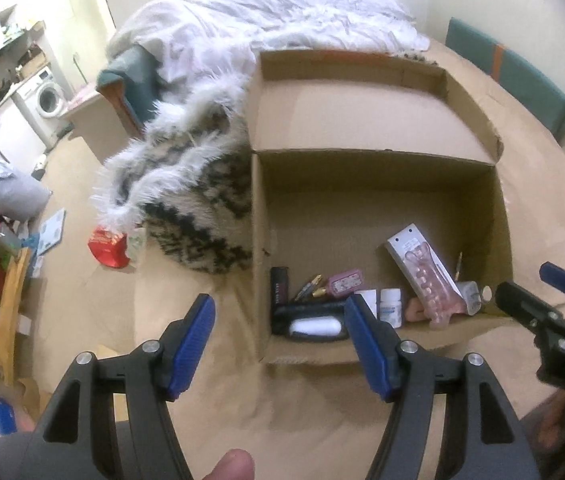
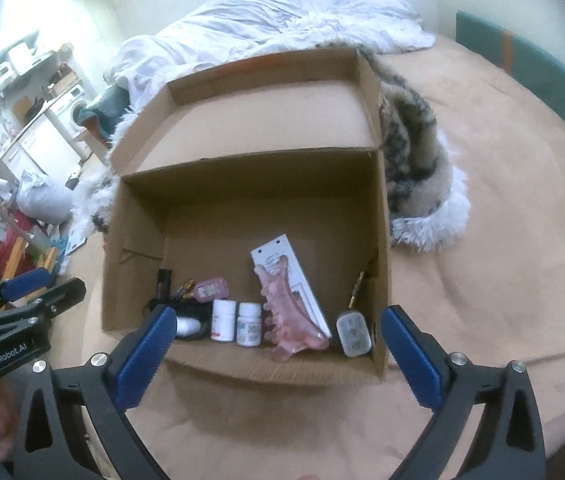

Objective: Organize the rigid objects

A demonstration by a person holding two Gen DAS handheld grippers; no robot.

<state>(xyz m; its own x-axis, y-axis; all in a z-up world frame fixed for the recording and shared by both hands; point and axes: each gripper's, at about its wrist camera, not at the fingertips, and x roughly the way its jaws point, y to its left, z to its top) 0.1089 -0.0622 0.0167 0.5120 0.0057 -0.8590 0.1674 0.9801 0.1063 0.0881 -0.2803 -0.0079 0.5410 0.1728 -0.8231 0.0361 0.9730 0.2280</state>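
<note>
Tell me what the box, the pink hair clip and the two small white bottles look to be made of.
Box: corrugated cardboard, matte brown, with folded flaps and raw edges.
Pink hair clip: likely translucent plastic, glossy, since light passes through its teeth.
Two small white bottles: probably opaque plastic, smooth, with screw-style caps and printed labels; too blurred to be sure.

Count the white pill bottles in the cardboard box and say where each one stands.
2. One white pill bottle stands near the front wall of the cardboard box; the second bottle stands beside it, next to the pink hair clip. Others may be hidden.
</note>
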